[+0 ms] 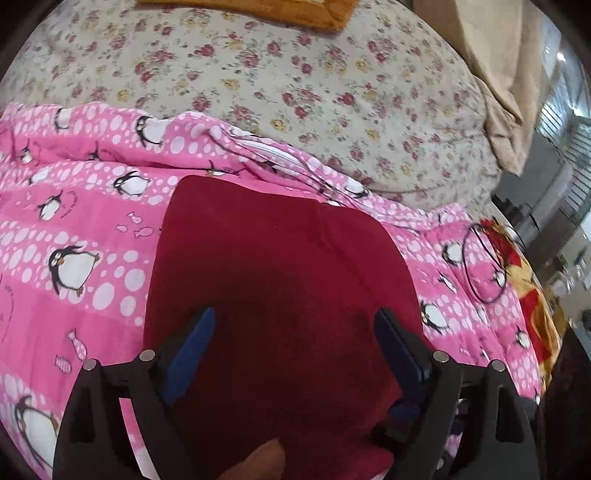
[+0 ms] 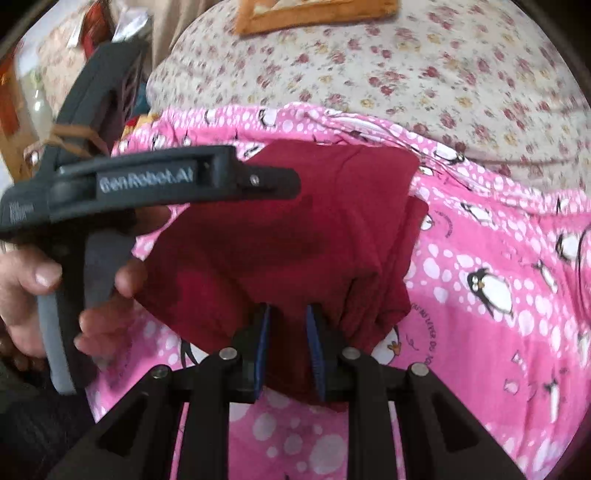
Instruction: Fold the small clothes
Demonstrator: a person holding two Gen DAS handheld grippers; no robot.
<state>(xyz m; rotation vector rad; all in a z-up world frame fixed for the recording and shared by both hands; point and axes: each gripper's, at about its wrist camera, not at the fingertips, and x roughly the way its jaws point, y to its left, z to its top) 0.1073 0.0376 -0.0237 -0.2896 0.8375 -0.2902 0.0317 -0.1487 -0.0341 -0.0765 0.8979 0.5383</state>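
Garment, left wrist view: we count one dark red garment (image 1: 269,266), lying folded on the pink penguin blanket (image 1: 74,229), its far edge straight and a crease running down its right half.
Left gripper, left wrist view: our left gripper (image 1: 295,325) stands wide open over the near part of the red cloth; its two blue pads (image 1: 195,343) sit well apart and neither presses on the fabric, so nothing is held.
Bedding, left wrist view: we see one floral sheet (image 1: 295,85) beyond the blanket, one orange mat (image 1: 258,11) at the top edge, one beige cloth (image 1: 506,74) hanging at the right, and one red-and-yellow cloth (image 1: 528,280) just past the blanket's right edge.
Loop, left wrist view: one thin dark loop (image 1: 484,264) lies on the blanket near that right edge.
Garment, right wrist view: the same single red garment (image 2: 295,229) lies on the pink blanket (image 2: 498,258), with stacked folded layers showing along its right side.
Right gripper, right wrist view: our right gripper (image 2: 286,325) is nearly closed, its two blue pads (image 2: 314,339) pinching the near edge of the red cloth between them.
Left gripper, right wrist view: the left gripper's dark body (image 2: 166,184) reaches in from the left above the garment, held by one hand (image 2: 37,280); its fingertips are not clear in this view.
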